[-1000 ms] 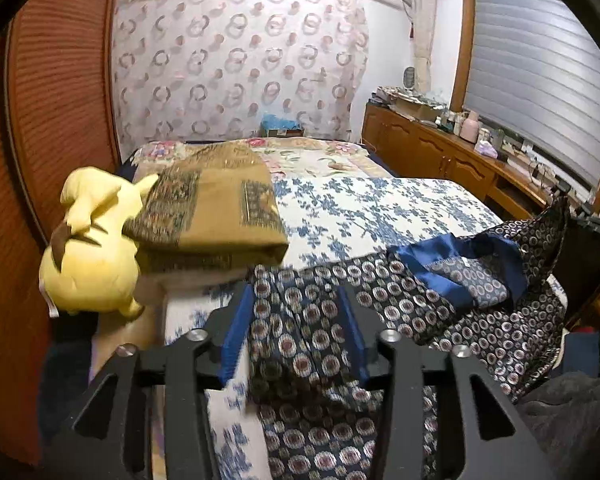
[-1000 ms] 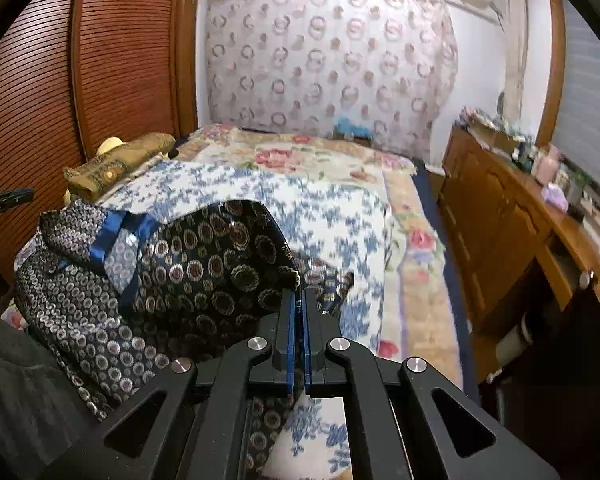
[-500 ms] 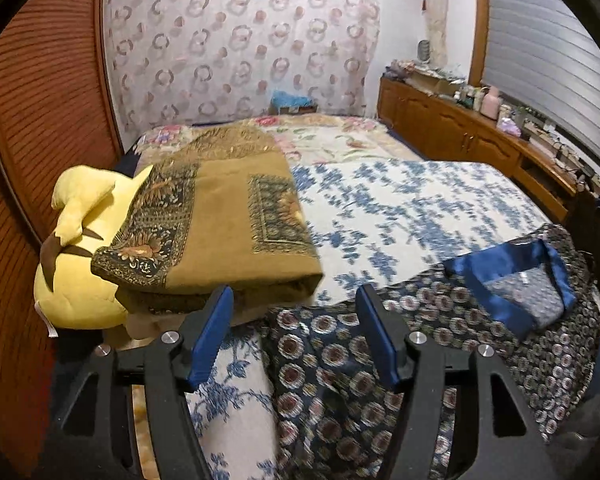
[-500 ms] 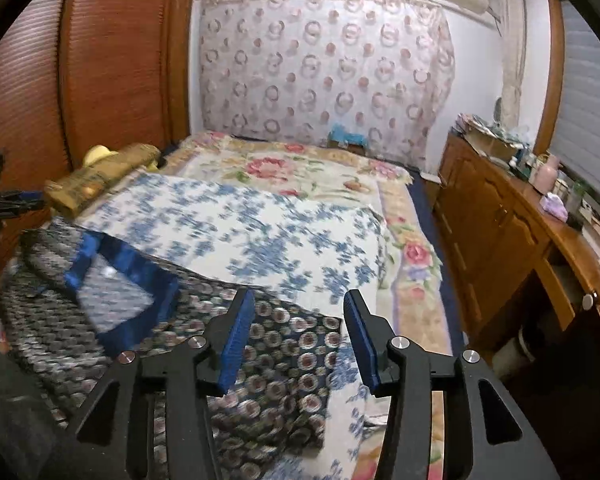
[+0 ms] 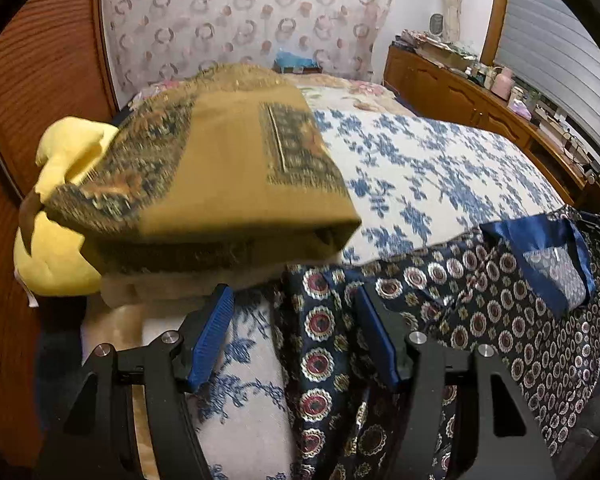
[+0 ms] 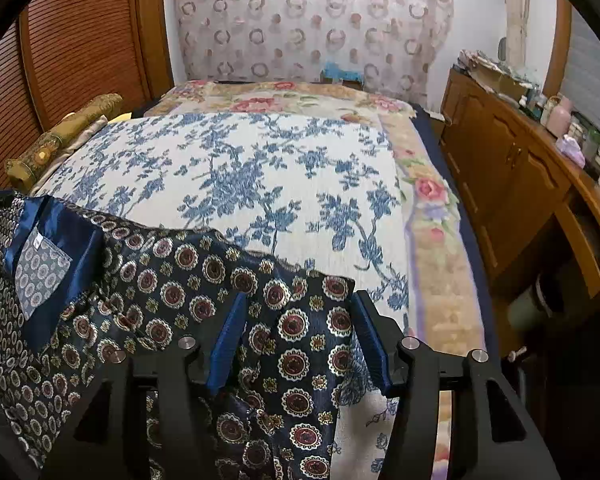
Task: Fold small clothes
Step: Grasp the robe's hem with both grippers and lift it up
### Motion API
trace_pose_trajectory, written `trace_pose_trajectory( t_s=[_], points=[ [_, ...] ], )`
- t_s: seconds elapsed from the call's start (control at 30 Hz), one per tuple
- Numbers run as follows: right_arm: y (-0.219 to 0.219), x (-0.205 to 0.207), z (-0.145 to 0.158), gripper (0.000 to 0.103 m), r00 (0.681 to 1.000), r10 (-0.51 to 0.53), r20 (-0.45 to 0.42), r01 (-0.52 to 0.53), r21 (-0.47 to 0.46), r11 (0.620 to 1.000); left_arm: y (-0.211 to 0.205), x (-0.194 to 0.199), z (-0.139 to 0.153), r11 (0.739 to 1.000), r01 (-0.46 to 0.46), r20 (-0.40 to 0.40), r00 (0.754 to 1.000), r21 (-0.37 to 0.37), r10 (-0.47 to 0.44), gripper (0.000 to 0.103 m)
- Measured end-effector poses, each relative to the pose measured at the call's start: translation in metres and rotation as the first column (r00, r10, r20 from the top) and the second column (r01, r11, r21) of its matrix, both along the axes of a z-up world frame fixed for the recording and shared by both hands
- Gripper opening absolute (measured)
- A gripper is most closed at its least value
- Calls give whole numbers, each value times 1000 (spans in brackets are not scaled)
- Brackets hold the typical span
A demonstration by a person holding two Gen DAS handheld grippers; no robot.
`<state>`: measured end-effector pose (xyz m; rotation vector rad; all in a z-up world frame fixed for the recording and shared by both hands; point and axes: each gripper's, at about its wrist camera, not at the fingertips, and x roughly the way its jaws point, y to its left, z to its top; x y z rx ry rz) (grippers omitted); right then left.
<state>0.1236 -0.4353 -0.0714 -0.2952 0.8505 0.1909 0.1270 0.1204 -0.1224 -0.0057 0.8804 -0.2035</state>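
Note:
A dark navy garment (image 5: 480, 300) with round medallion print and a blue satin collar (image 5: 540, 248) lies spread along the near edge of the bed. My left gripper (image 5: 294, 296) stands open above the garment's left corner; the cloth lies under and between the blue pads without being pinched. In the right wrist view the same garment (image 6: 160, 280) reaches to its right corner, where my right gripper (image 6: 300, 300) hovers. Its jaws are opening, with cloth below them but free of the pads. The collar (image 6: 60, 240) sits at the far left there.
A folded brown patterned blanket (image 5: 220, 168) rests on a yellow plush toy (image 5: 56, 256) just beyond the left gripper. The blue floral bedspread (image 6: 260, 168) stretches ahead. A wooden cabinet (image 6: 500, 152) with clutter runs along the right, and slatted wooden doors (image 5: 32, 80) stand on the left.
Both grippers let go of the garment's corners and opened. The garment dropped from hanging in the air to lying flat on the bed, and both grippers sank toward it.

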Motion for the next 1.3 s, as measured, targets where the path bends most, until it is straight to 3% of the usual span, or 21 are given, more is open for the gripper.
trace_pose_trajectory(
  t_s=[0.4, 0.57, 0.63, 0.77, 0.83, 1.0, 1.17, 1.3],
  points=[
    [-10, 11, -18, 61, 998, -37, -50, 38, 23, 999, -9, 0, -9, 999, 31, -25, 999, -25, -32, 63],
    [-4, 14, -19, 61, 998, 5, -58, -3, 41, 999, -13, 0, -8, 997, 62, -28, 998, -47, -64, 42],
    [-1, 14, -20, 55, 998, 19, -61, -17, 39, 999, -15, 1, -7, 997, 70, -33, 997, -46, -71, 34],
    [9, 11, -21, 17, 994, 87, -72, -83, 52, 995, -20, -1, -4, 993, 101, -28, 994, -64, -103, 9],
    [15, 7, -22, 12, 992, 111, -64, -109, 29, 994, -22, -7, 4, 993, 100, 5, 995, -63, -100, 8],
    [20, -7, -6, 9, 994, 108, 21, -108, 7, 994, -25, -21, 41, 990, 104, 114, 989, -91, -94, 7],
    [21, -20, 46, 8, 979, 105, 173, -114, 43, 992, -35, -26, 98, 988, 125, 253, 963, -95, -98, 7],
    [32, -25, 92, 8, 944, 122, 306, -132, 13, 991, -40, -15, 136, 988, 129, 332, 939, -82, -95, 7]
  ],
)
